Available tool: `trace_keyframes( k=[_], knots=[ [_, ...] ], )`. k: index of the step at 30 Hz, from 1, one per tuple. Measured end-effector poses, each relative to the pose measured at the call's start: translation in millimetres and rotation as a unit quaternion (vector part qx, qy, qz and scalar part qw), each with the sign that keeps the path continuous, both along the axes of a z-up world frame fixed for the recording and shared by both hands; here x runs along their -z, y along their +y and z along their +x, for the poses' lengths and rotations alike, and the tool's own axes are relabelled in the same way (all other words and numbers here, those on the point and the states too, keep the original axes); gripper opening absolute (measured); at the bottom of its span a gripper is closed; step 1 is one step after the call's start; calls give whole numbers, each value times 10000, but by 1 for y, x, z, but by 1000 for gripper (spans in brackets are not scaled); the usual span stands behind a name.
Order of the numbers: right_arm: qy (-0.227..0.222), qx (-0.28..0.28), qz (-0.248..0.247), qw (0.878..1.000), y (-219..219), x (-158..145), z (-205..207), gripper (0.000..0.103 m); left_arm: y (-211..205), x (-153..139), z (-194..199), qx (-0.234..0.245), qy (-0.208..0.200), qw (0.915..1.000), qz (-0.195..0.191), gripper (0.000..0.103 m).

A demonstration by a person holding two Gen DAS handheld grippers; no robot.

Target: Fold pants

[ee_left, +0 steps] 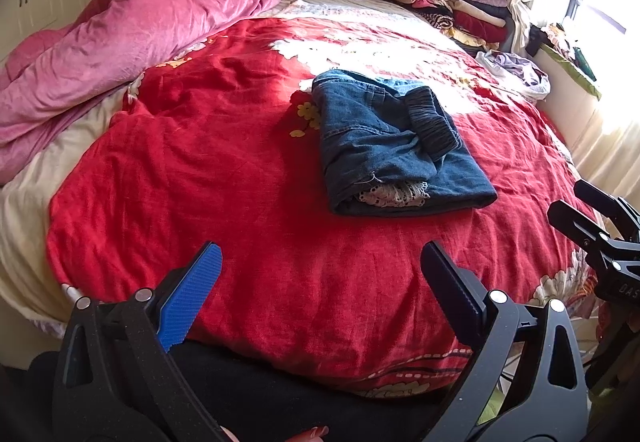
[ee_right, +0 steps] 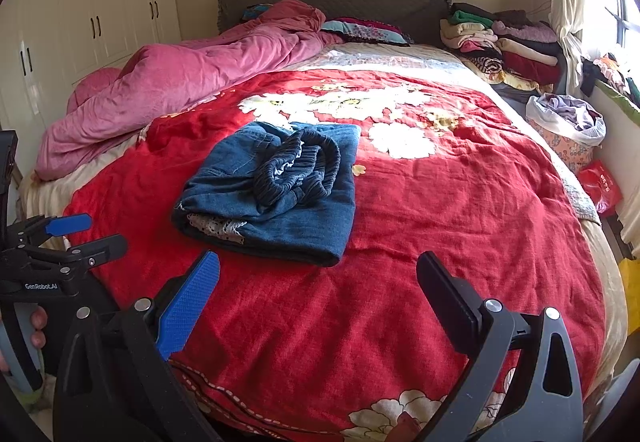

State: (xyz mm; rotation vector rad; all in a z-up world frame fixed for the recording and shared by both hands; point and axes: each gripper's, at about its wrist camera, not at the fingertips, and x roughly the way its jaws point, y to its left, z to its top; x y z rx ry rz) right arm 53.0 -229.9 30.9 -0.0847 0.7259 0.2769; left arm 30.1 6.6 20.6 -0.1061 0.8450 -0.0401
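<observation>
Blue denim pants (ee_left: 384,145) (ee_right: 276,193) lie folded into a compact rectangle on the red floral bedspread (ee_left: 240,169) (ee_right: 440,222), the dark elastic waistband (ee_left: 430,121) (ee_right: 298,169) on top and white lace showing at one end. My left gripper (ee_left: 320,274) is open, held over the bed's near edge, short of the pants, with nothing between its fingers. It also shows at the left edge of the right wrist view, left gripper (ee_right: 86,232). My right gripper (ee_right: 318,282) is open and empty, just in front of the pants; in the left wrist view the right gripper (ee_left: 572,201) sits at the right edge.
A rumpled pink duvet (ee_left: 132,41) (ee_right: 172,89) fills the bed's left side. Stacks of folded clothes (ee_left: 452,1) (ee_right: 504,41) sit by the headboard at the right. A bag of clothes (ee_right: 568,121) stands beside the bed near the window. White wardrobes (ee_right: 92,9) line the left wall.
</observation>
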Motion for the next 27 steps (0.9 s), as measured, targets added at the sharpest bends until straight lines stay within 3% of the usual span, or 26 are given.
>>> trace_keyframes(
  k=[27],
  knots=[
    [24,128,-91,9999,-8,10,3,98,6,15,7,-86,226,9996,130,93]
  ],
)
